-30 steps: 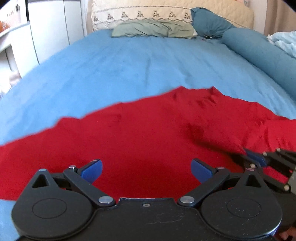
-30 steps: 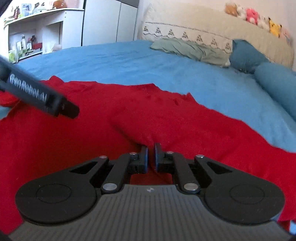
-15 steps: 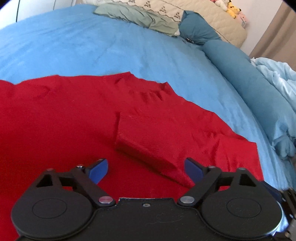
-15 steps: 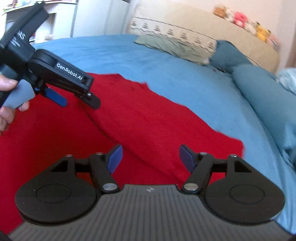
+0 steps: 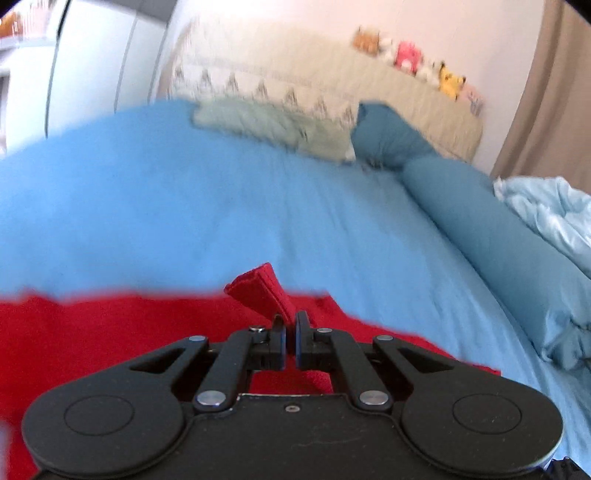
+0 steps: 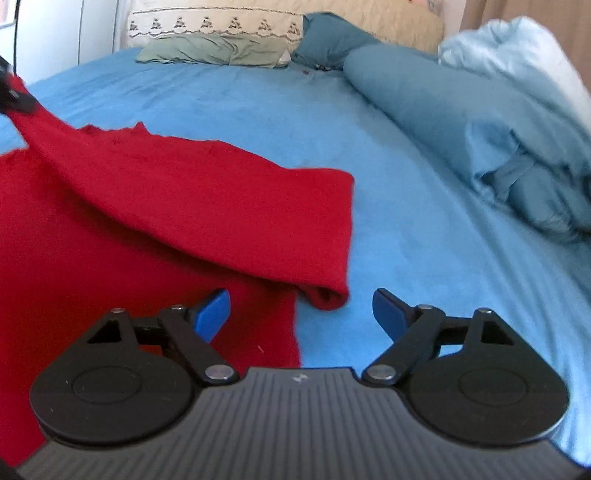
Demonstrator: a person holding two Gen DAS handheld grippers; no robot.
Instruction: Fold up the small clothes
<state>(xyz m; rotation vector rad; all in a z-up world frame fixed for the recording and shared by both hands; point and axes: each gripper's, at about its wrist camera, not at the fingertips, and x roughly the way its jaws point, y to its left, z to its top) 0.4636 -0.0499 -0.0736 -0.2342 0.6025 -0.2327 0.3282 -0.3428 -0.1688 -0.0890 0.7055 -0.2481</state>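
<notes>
A red garment [image 6: 155, 206] lies spread on the blue bed sheet [image 6: 406, 229]. My left gripper [image 5: 290, 330] is shut on a corner of the red garment [image 5: 258, 288] and holds it lifted; the pinched fold sticks up past the fingertips. In the right wrist view that gripper shows at the far left edge [image 6: 11, 96], with a sleeve-like flap stretched from it down to a folded end [image 6: 325, 291]. My right gripper [image 6: 301, 314] is open and empty, just in front of that folded end, over the garment's right edge.
A teal bolster [image 6: 443, 122] and a pale blue duvet [image 6: 517, 62] lie along the right of the bed. A green pillow [image 6: 210, 53] and a beige headboard cushion [image 6: 229, 22] are at the far end. White cupboards [image 5: 92, 66] stand at left.
My left gripper has shut on the garment's flap and lifted it up and left. My right gripper, shut on the garment a second ago, is open and has moved right to the garment's edge.
</notes>
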